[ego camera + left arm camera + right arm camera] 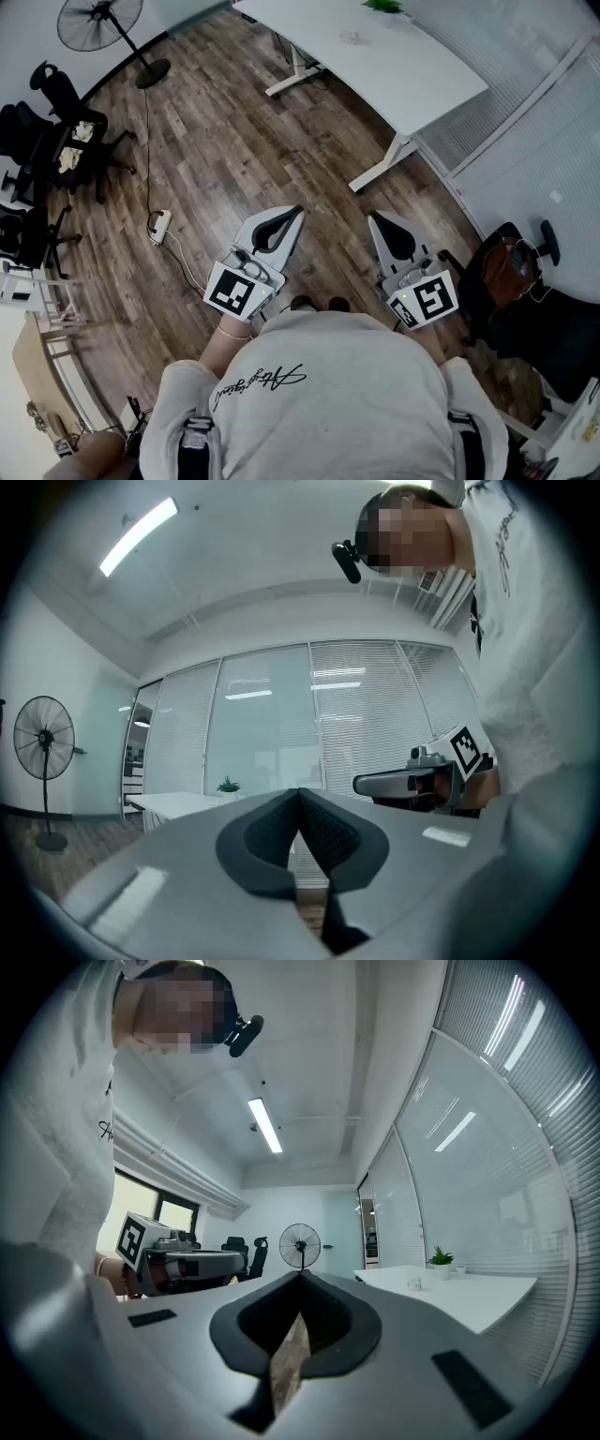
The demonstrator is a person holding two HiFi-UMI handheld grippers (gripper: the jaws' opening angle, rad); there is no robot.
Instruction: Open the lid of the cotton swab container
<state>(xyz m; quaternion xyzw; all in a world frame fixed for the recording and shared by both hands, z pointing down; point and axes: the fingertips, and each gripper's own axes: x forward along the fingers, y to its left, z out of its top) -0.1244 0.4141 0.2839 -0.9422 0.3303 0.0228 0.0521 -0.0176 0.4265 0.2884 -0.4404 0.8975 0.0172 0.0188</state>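
Observation:
I stand on a wood floor and hold both grippers level in front of my chest. In the head view my left gripper (pixel 294 214) and my right gripper (pixel 375 217) both have their jaws pressed together with nothing between them. The left gripper view shows its own shut jaws (pixel 299 792) and the right gripper (pixel 361 783) beside them. The right gripper view shows its shut jaws (pixel 301 1275) and the left gripper (pixel 242 1258). A small clear container (pixel 349 37) sits far off on a white table (pixel 412 75), also small in the right gripper view (pixel 413 1284).
A potted plant (pixel 384 6) stands on the table's far end. A standing fan (pixel 100 21) and black office chairs (pixel 56 131) are at the left. A power strip (pixel 158 225) with its cable lies on the floor. A chair with a brown bag (pixel 511 272) is at my right.

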